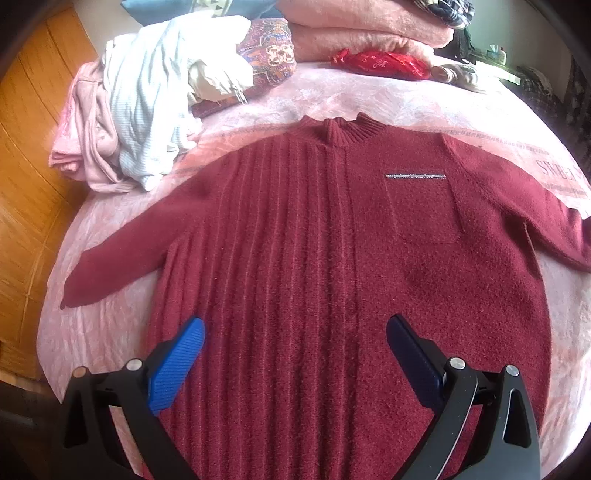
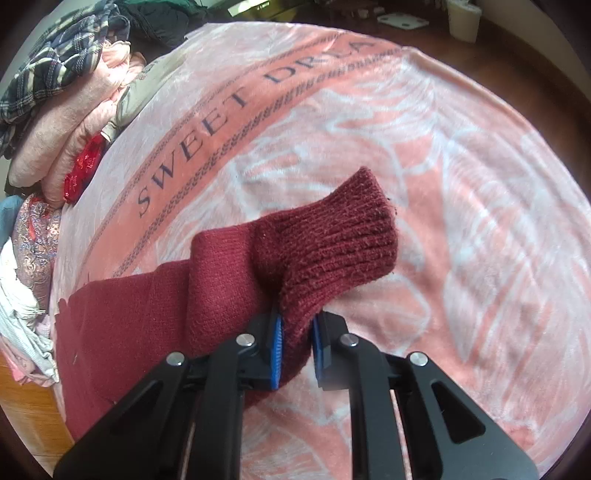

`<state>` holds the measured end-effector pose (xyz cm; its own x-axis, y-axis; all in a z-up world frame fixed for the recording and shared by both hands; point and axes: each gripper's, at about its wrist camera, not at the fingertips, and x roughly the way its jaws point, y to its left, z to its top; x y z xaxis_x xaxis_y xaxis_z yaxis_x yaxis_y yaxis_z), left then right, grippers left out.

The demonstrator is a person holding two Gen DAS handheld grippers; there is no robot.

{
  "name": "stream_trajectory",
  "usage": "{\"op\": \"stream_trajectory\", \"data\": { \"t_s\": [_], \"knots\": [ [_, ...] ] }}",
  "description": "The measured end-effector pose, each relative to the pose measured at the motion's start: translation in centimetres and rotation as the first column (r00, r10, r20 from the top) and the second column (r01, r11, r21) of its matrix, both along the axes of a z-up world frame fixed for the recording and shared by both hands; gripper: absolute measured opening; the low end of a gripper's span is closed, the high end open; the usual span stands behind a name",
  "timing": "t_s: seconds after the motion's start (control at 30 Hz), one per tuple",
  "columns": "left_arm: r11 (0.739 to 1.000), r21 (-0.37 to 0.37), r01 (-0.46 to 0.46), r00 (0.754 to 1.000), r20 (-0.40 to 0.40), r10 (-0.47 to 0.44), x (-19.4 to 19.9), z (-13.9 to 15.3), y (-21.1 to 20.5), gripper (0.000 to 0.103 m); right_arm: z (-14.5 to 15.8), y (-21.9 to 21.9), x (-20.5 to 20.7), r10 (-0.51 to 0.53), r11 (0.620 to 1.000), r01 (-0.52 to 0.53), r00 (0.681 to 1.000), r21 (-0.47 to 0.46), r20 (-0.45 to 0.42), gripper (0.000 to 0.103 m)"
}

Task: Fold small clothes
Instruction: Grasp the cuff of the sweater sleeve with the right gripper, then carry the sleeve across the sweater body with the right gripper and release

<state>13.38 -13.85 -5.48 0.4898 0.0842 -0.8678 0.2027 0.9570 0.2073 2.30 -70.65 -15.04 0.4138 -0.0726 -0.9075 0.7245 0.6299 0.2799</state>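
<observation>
A dark red knitted sweater (image 1: 332, 240) lies flat, front up, on a pink blanket (image 1: 110, 325), both sleeves spread out to the sides. My left gripper (image 1: 295, 328) hovers over its lower body, blue pads wide apart and nothing between them. In the right wrist view, my right gripper (image 2: 297, 332) is shut on the ribbed cuff (image 2: 332, 240) of one sleeve, with the knit pinched between the blue pads (image 2: 277, 339). The cuff bunches up in front of the jaws, and the sleeve (image 2: 166, 295) trails away to the left.
A heap of pale and pink clothes (image 1: 140, 122) lies at the back left of the bed. Folded pink blankets (image 1: 369, 33) and a red shiny item (image 1: 384, 64) sit behind the collar. Wooden floor (image 1: 26, 166) lies beyond the bed's left edge. Dark plaid cloth (image 2: 55, 62) tops a pile at the left.
</observation>
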Motion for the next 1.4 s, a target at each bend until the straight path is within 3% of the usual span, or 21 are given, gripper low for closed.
{"op": "stream_trajectory", "data": {
  "t_s": [0.1,0.27,0.43,0.6,0.77,0.87,1.03,1.2,1.27,1.4],
  "knots": [
    [1.0,-0.002,-0.029,1.0,0.01,0.029,0.6,0.4,1.4,0.099,2.7,2.3,0.9,0.007,0.985,-0.015,0.999,-0.17,-0.049,0.011],
    [0.998,-0.005,-0.07,0.997,0.016,0.071,1.4,1.0,3.6,0.099,8.3,8.8,4.3,0.145,0.952,-0.124,0.988,-0.281,0.054,0.011],
    [0.994,-0.029,-0.107,0.994,0.021,0.107,1.7,1.9,6.1,0.099,11.6,18.5,8.9,0.345,0.897,-0.295,0.933,-0.33,0.102,0.011],
    [0.99,-0.048,-0.133,0.991,0.023,0.134,1.8,2.5,8.2,0.099,11.4,28.6,13.2,0.508,0.797,-0.453,0.86,-0.399,0.038,0.011],
    [0.987,-0.059,-0.15,0.988,0.014,0.151,1.9,2.5,9.7,0.099,8.8,35.4,16.3,0.593,0.743,-0.556,0.805,-0.372,-0.019,0.011],
    [0.987,-0.057,-0.153,0.988,0.012,0.154,1.8,2.3,10.2,0.099,7.1,37.5,17.1,0.619,0.73,-0.594,0.784,-0.338,-0.042,0.011],
    [0.986,-0.044,-0.163,0.987,0.001,0.163,2.5,1.6,10.2,0.099,4.1,38.0,17.8,0.637,0.754,-0.63,0.77,-0.187,-0.028,0.013],
    [0.988,-0.01,-0.156,0.988,-0.001,0.156,3.3,0.5,9.3,0.099,2.4,37.8,17.6,0.672,0.74,-0.672,0.74,-0.011,0.027,0.034],
    [0.987,-0.006,-0.158,0.987,-0.002,0.158,3.9,0.0,8.9,0.099,2.5,37.3,17.3,0.685,0.727,-0.686,0.727,0.021,0.05,0.036],
    [0.989,-0.008,-0.15,0.989,0.002,0.15,5.3,-0.7,8.0,0.099,3.0,35.5,16.4,0.669,0.739,-0.673,0.738,0.03,0.085,0.04]
  ]
}}
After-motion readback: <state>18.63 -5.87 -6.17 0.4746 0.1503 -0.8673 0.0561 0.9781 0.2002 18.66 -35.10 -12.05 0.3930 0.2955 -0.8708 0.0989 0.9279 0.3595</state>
